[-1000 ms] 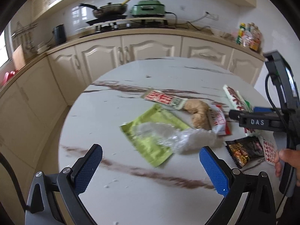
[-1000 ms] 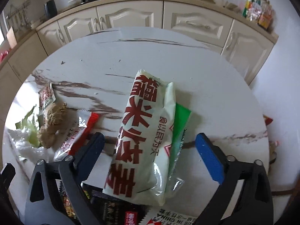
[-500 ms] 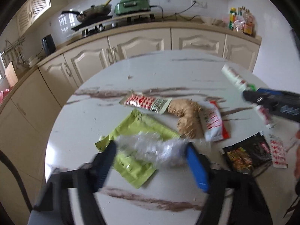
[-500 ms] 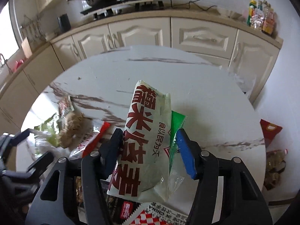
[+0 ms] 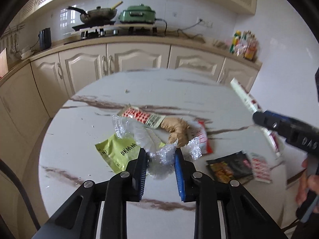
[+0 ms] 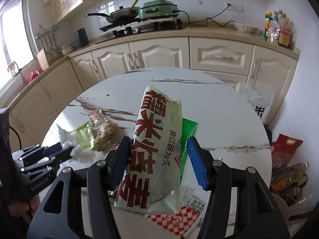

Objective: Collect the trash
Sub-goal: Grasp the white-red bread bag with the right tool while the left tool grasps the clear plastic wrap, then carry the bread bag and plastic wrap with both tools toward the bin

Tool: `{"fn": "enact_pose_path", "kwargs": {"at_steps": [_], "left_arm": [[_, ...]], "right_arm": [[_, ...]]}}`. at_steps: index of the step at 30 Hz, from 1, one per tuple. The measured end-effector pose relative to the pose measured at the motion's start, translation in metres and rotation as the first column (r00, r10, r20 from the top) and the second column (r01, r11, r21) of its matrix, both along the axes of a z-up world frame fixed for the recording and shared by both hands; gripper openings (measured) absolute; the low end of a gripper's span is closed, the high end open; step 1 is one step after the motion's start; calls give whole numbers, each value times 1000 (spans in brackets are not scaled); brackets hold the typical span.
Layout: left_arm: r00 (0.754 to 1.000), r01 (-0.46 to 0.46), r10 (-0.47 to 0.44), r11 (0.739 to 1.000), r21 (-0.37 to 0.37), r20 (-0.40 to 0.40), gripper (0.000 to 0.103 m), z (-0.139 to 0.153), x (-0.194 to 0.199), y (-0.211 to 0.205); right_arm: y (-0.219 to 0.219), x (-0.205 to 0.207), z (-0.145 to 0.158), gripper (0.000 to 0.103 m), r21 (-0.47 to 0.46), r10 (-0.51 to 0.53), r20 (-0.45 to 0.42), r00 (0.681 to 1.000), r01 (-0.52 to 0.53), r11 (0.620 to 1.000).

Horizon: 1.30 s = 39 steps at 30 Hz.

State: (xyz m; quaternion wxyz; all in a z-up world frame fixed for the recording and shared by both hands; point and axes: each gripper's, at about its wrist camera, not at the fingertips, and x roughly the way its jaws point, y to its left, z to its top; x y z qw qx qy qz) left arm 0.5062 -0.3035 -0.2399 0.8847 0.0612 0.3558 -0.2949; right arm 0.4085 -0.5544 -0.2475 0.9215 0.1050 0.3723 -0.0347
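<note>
My left gripper (image 5: 160, 155) is shut on a crumpled clear plastic wrapper (image 5: 151, 141) and holds it above the round marble table (image 5: 179, 91). A green packet (image 5: 117, 153), a red-and-white wrapper (image 5: 142, 116), a piece of ginger (image 5: 176, 128), a red-white sachet (image 5: 202, 137) and a black packet (image 5: 229, 166) lie on the table. My right gripper (image 6: 158, 145) is shut on a long white packet with red characters (image 6: 157, 145) together with a green wrapper (image 6: 188, 133), lifted off the table. It shows at the right of the left wrist view (image 5: 287, 129).
Cream kitchen cabinets (image 5: 135, 59) and a counter with a stove and a green cooker (image 5: 137, 16) stand behind the table. Bags and bottles (image 6: 287, 171) lie on the floor to the table's right. A red-checked packet (image 6: 179, 217) lies near the table's front edge.
My left gripper moved forward and closed on the clear plastic wrapper, then raised it. My right gripper closed on the white packet and green wrapper and lifted them.
</note>
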Motion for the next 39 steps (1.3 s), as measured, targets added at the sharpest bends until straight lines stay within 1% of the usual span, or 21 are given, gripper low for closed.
{"fn": "enact_pose_path", "kwargs": {"at_steps": [3, 6, 9, 11, 17, 21, 22, 26, 27, 30, 31, 34, 35, 37, 39], "left_arm": [[1000, -5, 7, 999, -53, 31, 22, 15, -15, 15], [997, -17, 22, 997, -76, 68, 22, 29, -28, 35], [992, -46, 57, 994, -98, 113, 22, 42, -44, 65], [989, -63, 78, 992, -111, 129, 22, 47, -54, 88], [972, -156, 179, 976, -149, 153, 22, 52, -79, 167], [953, -235, 259, 959, -160, 155, 22, 51, -93, 225], [945, -265, 289, 951, -162, 153, 22, 49, -99, 245], [918, -350, 372, 922, -163, 134, 22, 42, -116, 302], [908, -381, 400, 911, -158, 121, 22, 36, -120, 320], [883, -446, 459, 885, -134, 97, 22, 28, -130, 352], [874, -470, 480, 875, -118, 79, 22, 20, -132, 364], [857, -511, 515, 855, -90, 33, 22, 1, -132, 388], [852, -521, 523, 850, -77, 8, 22, -8, -128, 396], [840, -542, 540, 839, -47, -47, 22, -30, -119, 405], [833, -550, 545, 835, -23, -98, 23, -50, -108, 414]], "right_arm": [[12, -10, 11, 55, -8, 16, 21, 1000, -16, 1000], [28, -18, 25, 56, -21, 39, 46, 998, -38, 999], [49, -23, 38, 56, -39, 66, 70, 995, -64, 997], [67, -25, 45, 56, -52, 92, 81, 992, -88, 995], [145, -27, 65, 56, -99, 207, 122, 971, -196, 976], [210, -20, 69, 56, -118, 310, 142, 940, -295, 948], [225, -19, 68, 56, -119, 332, 148, 931, -317, 941], [298, -8, 58, 57, -130, 447, 130, 885, -432, 893], [314, -5, 54, 57, -129, 470, 125, 874, -456, 881], [365, 7, 35, 57, -118, 544, 91, 834, -533, 838], [383, 12, 26, 57, -116, 570, 73, 818, -561, 820], [417, 20, -1, 57, -105, 618, 31, 786, -612, 784], [430, 25, -14, 57, -97, 634, 6, 774, -630, 770], [450, 35, -40, 57, -82, 652, -36, 758, -652, 754], [463, 46, -68, 57, -59, 663, -86, 744, -668, 742]]}}
